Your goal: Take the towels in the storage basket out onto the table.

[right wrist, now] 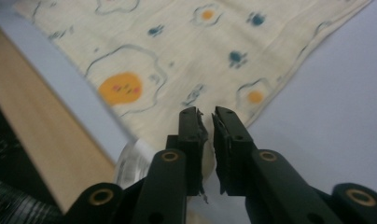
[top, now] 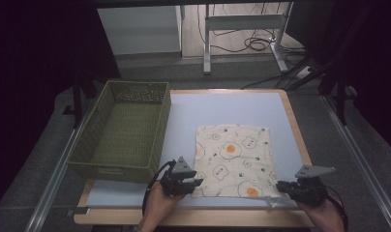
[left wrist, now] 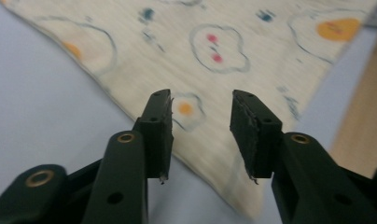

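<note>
A cream cloth (top: 234,159) printed with fried eggs and small faces lies flat on the pale blue mat (top: 222,106). My left gripper (top: 199,182) is at the cloth's near left corner. In the left gripper view its jaws stand open (left wrist: 200,107) just above that corner of the cloth (left wrist: 214,46), with nothing pressed between them. My right gripper (top: 279,185) is at the near right corner. In the right gripper view its jaws (right wrist: 207,119) stand a narrow slit apart over the edge of the cloth (right wrist: 177,46), and I see no cloth pinched between them.
A green woven basket (top: 117,169) stands empty along the mat's left side. A small clear plastic piece (top: 275,202) lies at the mat's near edge by the right gripper, and it shows as a clear plastic piece (right wrist: 130,161) beside the jaws. The wooden table edge (top: 193,217) runs along the front.
</note>
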A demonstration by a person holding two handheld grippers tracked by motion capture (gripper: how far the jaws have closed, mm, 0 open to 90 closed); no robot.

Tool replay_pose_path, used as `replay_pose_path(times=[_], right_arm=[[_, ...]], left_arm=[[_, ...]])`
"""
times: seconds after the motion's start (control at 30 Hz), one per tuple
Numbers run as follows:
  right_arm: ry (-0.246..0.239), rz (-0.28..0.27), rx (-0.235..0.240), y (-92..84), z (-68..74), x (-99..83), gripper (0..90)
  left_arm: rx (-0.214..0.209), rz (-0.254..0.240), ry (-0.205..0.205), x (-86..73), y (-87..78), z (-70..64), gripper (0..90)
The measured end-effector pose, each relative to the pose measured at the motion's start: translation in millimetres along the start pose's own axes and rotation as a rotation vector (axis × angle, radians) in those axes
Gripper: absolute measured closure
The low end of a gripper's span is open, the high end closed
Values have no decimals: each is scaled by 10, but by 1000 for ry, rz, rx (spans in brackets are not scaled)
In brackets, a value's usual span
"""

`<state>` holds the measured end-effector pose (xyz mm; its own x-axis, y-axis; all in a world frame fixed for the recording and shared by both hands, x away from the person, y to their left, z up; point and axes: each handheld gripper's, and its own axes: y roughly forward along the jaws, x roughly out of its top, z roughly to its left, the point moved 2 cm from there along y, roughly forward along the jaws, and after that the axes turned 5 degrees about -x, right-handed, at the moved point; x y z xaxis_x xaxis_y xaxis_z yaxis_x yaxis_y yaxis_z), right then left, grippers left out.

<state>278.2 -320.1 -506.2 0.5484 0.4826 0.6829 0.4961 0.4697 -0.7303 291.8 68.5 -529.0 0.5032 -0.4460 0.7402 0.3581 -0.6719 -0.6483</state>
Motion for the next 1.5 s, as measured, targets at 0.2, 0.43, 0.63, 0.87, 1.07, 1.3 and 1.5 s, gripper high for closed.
replay_pose_path(times=[0.2, 0.43, 0.63, 0.87, 1.07, 1.3, 1.5], right_arm=[[26, -15, -56, 120, -259, 145, 674], [16, -34, -109, 283, -415, 276, 560], [-9, -36, -157, 477, -521, 424, 535], [28, -13, -147, 630, -769, 584, 547], [66, -29, -158, 753, -983, 702, 656], [77, -59, -193, 895, -1123, 887, 716], [96, -50, -208, 1063, -1245, 1027, 715]], left_arm=[[76, -13, -17, 214, 126, 236, 500], [109, -16, -44, 337, 257, 449, 452], [137, -34, -25, 502, 389, 611, 421], [189, -31, -37, 644, 535, 869, 493], [202, -31, -69, 734, 654, 1074, 537], [235, -39, -104, 802, 705, 1278, 570], [259, -43, -118, 831, 762, 1401, 579]])
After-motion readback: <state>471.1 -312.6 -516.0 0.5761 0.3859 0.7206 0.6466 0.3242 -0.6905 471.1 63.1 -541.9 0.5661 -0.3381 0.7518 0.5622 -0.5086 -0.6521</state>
